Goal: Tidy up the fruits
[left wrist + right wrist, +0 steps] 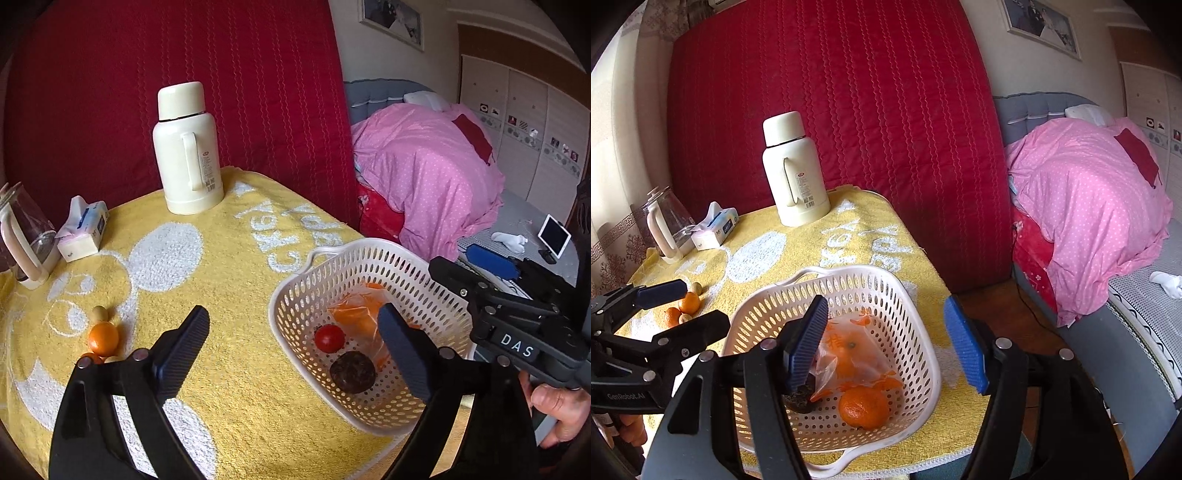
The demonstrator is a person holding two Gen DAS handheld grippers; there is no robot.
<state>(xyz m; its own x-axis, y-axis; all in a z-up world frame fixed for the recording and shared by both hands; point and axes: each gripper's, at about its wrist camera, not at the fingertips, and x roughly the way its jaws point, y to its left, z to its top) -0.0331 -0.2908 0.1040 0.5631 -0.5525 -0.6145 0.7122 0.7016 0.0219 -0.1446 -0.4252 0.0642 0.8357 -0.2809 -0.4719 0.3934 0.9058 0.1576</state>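
Fingers [201, 328] of both my grippers are hanging open, empty; basket [923, 354] is holding several fruits, while small oranges [103, 336] are waiting far left on bench [229, 295].

Both claws are chunky black plastic with ribbed blue pads and silver screws; left claw [674, 306] says GenRobot.AI, right claw [524, 325] says DAS.

Yellow-towelled table [229, 280]: thermos [186, 147], tissues [83, 232], kettle [26, 236], basket [306, 295], loose oranges [103, 338].

Two close wrist views, angled downward, both over the basket [369, 254] from opposite sides.
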